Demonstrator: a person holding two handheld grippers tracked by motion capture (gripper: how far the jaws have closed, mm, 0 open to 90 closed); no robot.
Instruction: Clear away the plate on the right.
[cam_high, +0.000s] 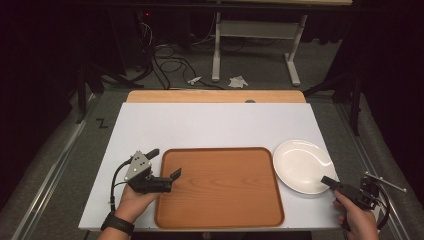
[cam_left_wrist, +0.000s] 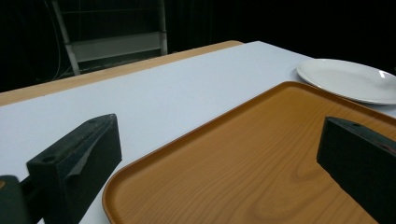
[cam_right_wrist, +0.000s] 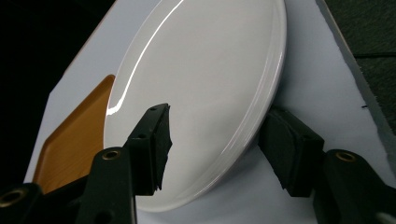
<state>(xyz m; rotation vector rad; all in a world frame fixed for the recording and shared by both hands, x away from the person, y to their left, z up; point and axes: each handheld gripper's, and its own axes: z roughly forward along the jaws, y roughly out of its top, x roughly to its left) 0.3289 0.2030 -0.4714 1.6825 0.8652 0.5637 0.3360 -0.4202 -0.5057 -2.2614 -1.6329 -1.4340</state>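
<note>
Near the desk's right edge, the right gripper straddles the white plate's rim, jaws not yet pressing (left gripper spread over the tray's left rim).

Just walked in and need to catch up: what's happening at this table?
A person works two hand-held tongs. The right tongs straddle the near rim of a white plate, one jaw above, one below, not yet clamped. The left tongs hang open over the corner of an empty wooden tray beside the plate.

White plate, flat, right of tray
</note>
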